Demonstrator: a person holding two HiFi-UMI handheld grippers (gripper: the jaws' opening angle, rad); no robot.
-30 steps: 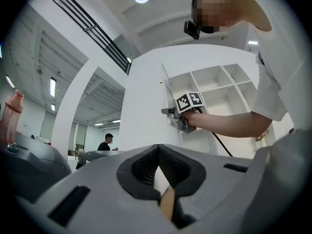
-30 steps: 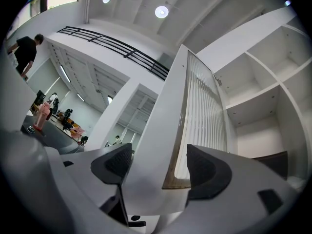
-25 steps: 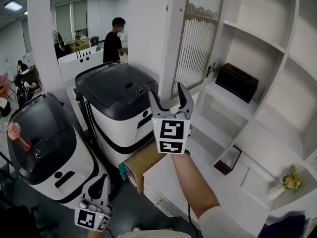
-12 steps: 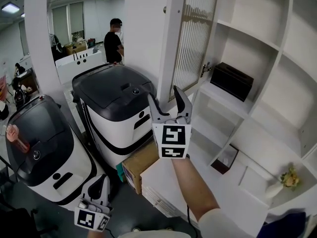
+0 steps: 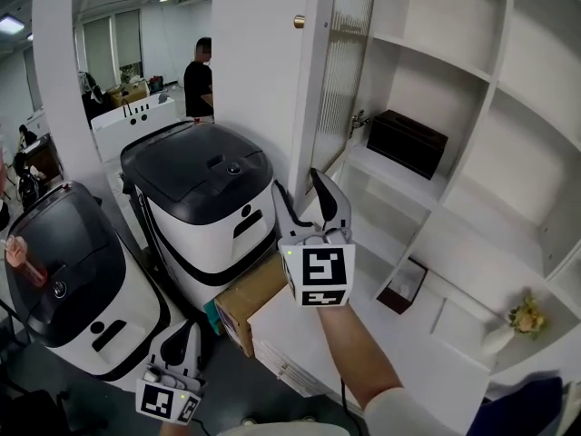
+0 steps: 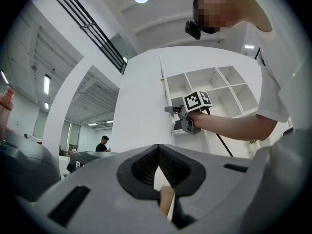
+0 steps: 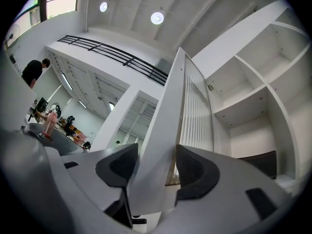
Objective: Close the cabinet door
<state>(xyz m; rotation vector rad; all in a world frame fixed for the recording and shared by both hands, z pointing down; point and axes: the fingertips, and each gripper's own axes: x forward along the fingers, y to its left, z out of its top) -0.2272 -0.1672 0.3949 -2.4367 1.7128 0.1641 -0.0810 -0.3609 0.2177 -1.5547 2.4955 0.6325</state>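
Observation:
The cabinet door (image 5: 340,62), a white frame round ribbed glass with a small brass knob (image 5: 299,22), stands open, edge-on to the shelves. My right gripper (image 5: 296,182) is raised to the door's lower free edge. Its jaws have just been closing, and in the right gripper view the white door frame (image 7: 163,126) sits between the pads (image 7: 192,172), which touch both faces. My left gripper (image 5: 184,332) hangs low at the bottom left, shut and holding nothing. From the left gripper view (image 6: 158,152) I see the right gripper (image 6: 181,117) at the door.
Two white machines with black lids (image 5: 204,175) (image 5: 64,262) stand left of the cabinet, a cardboard box (image 5: 250,298) beside them. The open shelves (image 5: 436,198) hold a dark box (image 5: 408,143), a small box (image 5: 404,284) and a flower vase (image 5: 517,325). A person (image 5: 195,75) stands far back.
The right gripper moved up to the door's lower edge and its jaws narrowed round the frame. The left gripper stayed low.

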